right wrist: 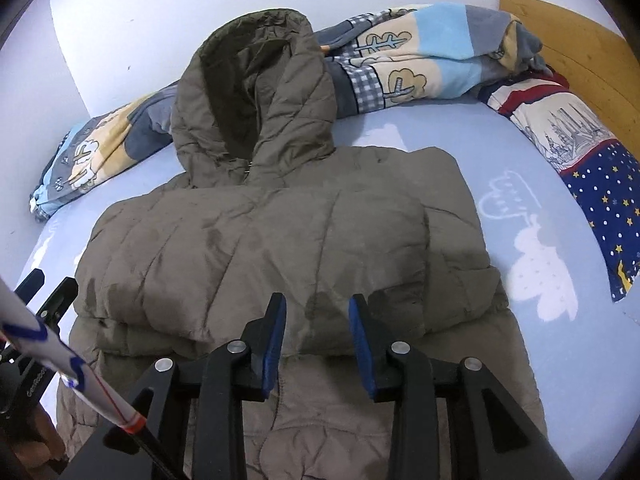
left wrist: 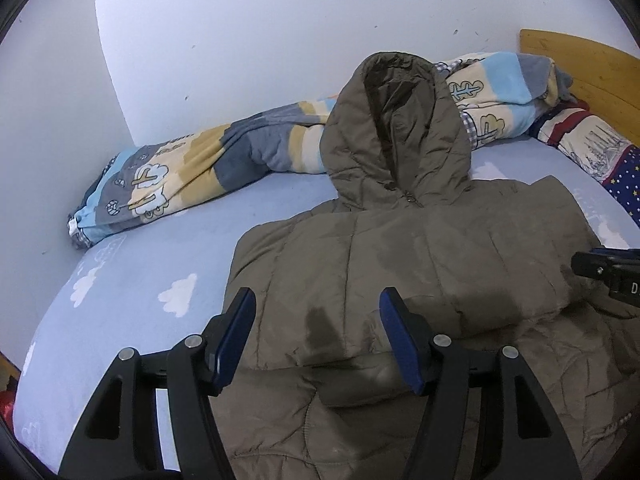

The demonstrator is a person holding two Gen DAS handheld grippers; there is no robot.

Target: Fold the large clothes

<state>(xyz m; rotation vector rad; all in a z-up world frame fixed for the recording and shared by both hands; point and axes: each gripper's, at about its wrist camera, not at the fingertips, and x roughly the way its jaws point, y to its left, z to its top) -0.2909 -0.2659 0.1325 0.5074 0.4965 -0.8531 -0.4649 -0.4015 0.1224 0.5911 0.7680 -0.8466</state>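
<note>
A: What have you got on the bed?

B: I'm looking at an olive-brown padded jacket lying on the light blue bed sheet with its white cloud prints. The hood points away from me toward the white wall, and the sleeves appear folded in across the body, so a thick folded edge runs crosswise just ahead of my tools.

A: And the tools?

B: My left tool hangs over the near left part of the jacket, jaws released and standing well apart, with nothing pinched; only fabric lies below the blue pads. My right tool sits over the middle of that folded edge, jaws narrower but also apart. I see jacket fabric in the gap, yet the pads are not pressing on it, so I'd call it released as well.

A: Anything else around?

B: A striped cartoon blanket is bunched along the wall behind the hood, and a pillow with stars and a skyline print lies at the right, against the wooden headboard. In the right wrist view the left tool shows at the left edge, beside a white sleeve with blue marks.
</note>
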